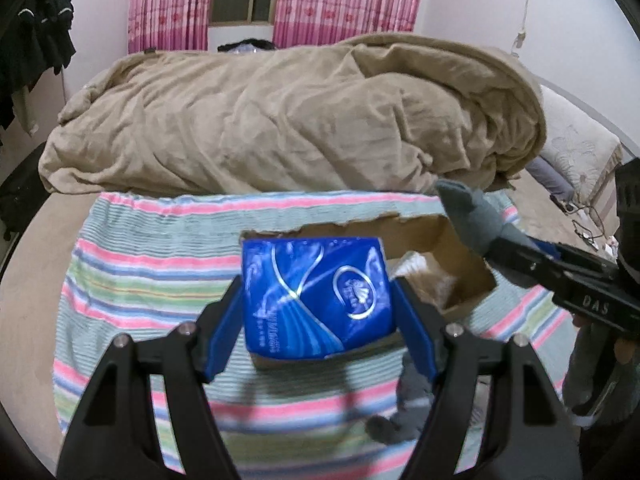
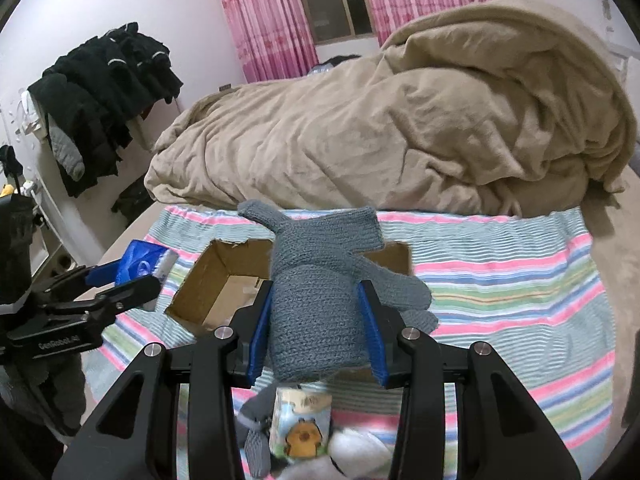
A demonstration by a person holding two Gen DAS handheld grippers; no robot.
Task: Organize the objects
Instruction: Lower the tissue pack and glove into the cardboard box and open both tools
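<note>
My left gripper (image 1: 318, 285) is shut on a blue plastic tissue pack (image 1: 316, 292), held above the near left corner of an open cardboard box (image 1: 452, 248). In the right wrist view the left gripper (image 2: 128, 276) shows at the left with the blue pack (image 2: 144, 266). My right gripper (image 2: 316, 286) is shut on a grey knitted glove (image 2: 316, 300), which hangs over the cardboard box (image 2: 224, 280). The left wrist view shows the right gripper (image 1: 504, 246) coming in from the right with the glove (image 1: 472, 216).
The box lies on a striped cloth (image 2: 500, 280) on a bed. A heaped tan blanket (image 1: 280, 120) fills the far side. Another grey glove (image 2: 256, 428), a small cartoon-printed pack (image 2: 302, 424) and something white (image 2: 360, 456) lie near me. Black clothes (image 2: 100, 92) hang at the left.
</note>
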